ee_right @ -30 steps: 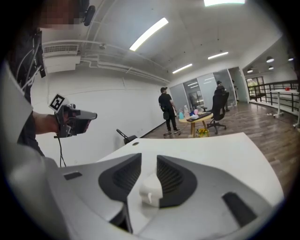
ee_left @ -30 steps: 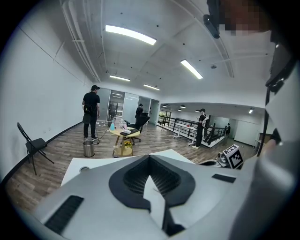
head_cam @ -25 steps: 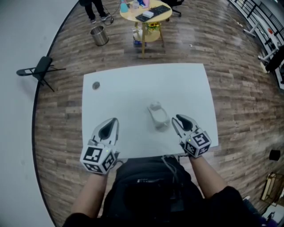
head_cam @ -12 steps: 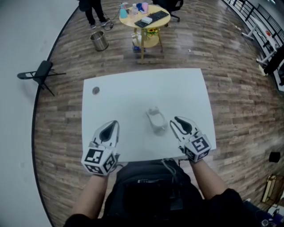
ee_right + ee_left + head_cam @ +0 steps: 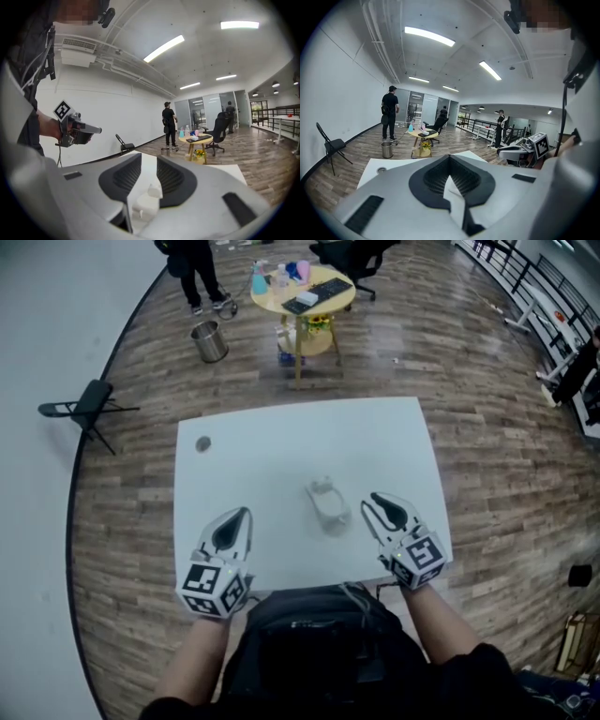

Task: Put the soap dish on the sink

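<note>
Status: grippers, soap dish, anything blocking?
Left gripper shut, empty. Right gripper open, empty. White piece on table, ungripped, just beyond the open jaws. Nothing between.

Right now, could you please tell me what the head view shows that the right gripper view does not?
Only the head view shows the small round disc near the far left corner of the white table, and the marker cube of the right gripper. Only the right gripper view shows the ceiling lights. Both show the small white object lying ahead of the right gripper's parted jaws, the left gripper, the round yellow table, the folding chair and a standing person.
</note>
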{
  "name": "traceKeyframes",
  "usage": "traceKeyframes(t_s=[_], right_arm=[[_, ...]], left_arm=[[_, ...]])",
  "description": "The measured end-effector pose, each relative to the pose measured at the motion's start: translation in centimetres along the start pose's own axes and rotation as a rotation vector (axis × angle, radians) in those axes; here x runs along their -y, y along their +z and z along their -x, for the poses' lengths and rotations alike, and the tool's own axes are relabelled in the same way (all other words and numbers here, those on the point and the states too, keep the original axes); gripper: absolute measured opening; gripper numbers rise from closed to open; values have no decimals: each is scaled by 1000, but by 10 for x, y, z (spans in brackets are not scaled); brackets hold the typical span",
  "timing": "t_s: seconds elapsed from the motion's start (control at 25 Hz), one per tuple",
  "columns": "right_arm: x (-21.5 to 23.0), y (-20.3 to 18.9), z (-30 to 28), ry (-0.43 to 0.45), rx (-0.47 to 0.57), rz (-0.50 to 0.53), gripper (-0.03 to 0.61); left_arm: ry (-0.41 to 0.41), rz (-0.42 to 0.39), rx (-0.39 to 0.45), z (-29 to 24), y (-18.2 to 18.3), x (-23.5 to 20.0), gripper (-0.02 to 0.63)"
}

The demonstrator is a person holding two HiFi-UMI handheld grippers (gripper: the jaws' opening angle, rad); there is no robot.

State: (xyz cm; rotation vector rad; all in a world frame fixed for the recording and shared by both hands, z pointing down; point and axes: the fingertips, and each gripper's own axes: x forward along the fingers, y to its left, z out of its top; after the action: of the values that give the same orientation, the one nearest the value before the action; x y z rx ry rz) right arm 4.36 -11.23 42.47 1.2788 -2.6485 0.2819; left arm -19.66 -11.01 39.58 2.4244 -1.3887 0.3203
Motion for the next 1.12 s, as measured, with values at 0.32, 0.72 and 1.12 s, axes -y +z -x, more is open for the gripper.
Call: traceKeyframes(t_s=[0.32,0.72,1.12], right_arm=[[-1,22,12,-33,46,13,110],[-3,26,16,-19,58,-4,84],[-2,25,21,-7,59,-5,61]], left_arm=[[-6,-1,10,4,0,-1,-11],[4,-1,20,9,0,-6,-11],[36,10,15,21,-6,-18,-11]])
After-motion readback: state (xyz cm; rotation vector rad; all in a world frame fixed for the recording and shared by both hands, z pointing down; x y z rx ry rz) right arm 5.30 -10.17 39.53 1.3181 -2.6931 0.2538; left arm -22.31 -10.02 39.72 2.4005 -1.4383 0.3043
